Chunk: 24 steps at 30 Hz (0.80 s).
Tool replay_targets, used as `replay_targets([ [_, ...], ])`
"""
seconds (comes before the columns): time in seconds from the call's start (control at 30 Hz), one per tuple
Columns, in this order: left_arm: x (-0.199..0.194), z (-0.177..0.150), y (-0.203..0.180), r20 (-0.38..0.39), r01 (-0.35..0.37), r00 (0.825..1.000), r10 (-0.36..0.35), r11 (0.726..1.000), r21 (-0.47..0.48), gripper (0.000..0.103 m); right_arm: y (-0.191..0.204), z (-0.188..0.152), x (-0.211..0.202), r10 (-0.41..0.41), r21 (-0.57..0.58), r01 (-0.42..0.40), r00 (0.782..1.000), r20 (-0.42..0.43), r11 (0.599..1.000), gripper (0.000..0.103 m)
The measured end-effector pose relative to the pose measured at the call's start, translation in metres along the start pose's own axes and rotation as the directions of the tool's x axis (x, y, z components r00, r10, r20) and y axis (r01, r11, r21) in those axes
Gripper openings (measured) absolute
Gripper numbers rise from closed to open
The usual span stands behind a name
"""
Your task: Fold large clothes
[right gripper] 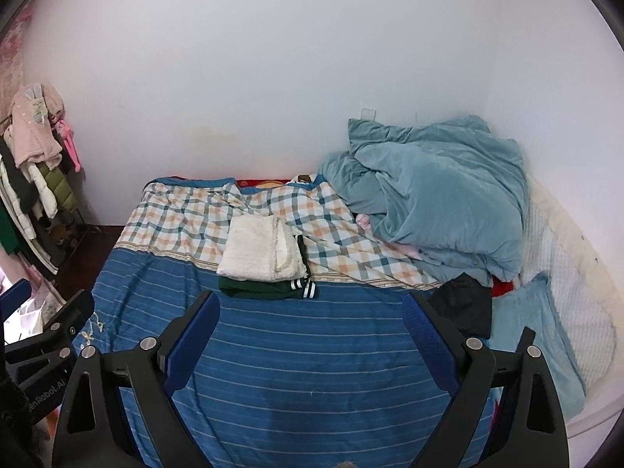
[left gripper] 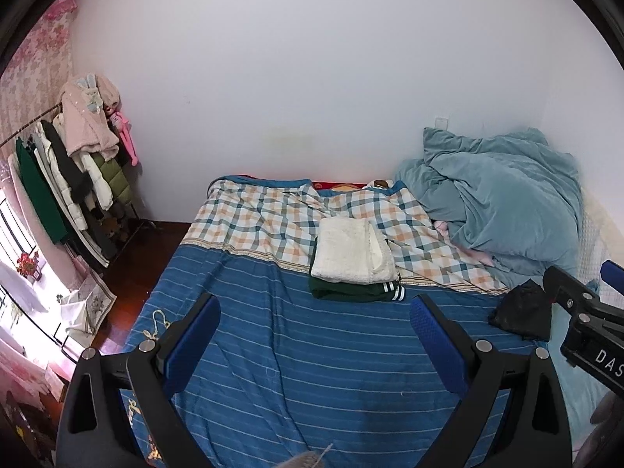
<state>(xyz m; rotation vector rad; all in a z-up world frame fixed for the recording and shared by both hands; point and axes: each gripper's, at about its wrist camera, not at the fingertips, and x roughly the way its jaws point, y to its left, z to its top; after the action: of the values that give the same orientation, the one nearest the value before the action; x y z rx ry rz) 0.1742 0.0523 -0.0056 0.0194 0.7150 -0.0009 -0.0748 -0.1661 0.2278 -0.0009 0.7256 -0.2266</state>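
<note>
From the left wrist view, the left gripper [left gripper: 314, 327] hangs above the bed [left gripper: 273, 351] with its blue-padded fingers [left gripper: 193, 335] spread wide and holding nothing. Ahead, a folded white fleece garment [left gripper: 349, 249] lies stacked on a folded dark green garment [left gripper: 351, 290], straddling the edge where the blue striped cover meets the plaid sheet [left gripper: 253, 218]. A crumpled black garment [left gripper: 522, 310] sits near the bed's right edge, beside the right gripper [left gripper: 577, 292]. A clothes rack [left gripper: 74, 179] stands left, past the bed's edge.

From the right wrist view, the right gripper's fingers [right gripper: 429, 341] also gape apart, empty. Open striped cover lies between them and the stack. The teal duvet [right gripper: 436, 191] is heaped against the wall corner.
</note>
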Motion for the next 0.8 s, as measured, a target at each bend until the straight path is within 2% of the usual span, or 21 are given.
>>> replay_targets([
  [0.5, -0.019, -0.006, 0.002, 0.052, -0.017, 0.998, 0.017, 1.0, -0.006, 0.102, -0.006, -0.002, -0.007, 0.022, -0.008, -0.022, 1.0, 0.013, 1.0, 0.1],
  [0.8, -0.018, -0.003, 0.005, 0.045, -0.029, 0.999, 0.03, 1.0, -0.01, 0.102, -0.01, 0.001, -0.002, 0.023, -0.014, -0.022, 1.0, 0.018, 1.0, 0.1],
])
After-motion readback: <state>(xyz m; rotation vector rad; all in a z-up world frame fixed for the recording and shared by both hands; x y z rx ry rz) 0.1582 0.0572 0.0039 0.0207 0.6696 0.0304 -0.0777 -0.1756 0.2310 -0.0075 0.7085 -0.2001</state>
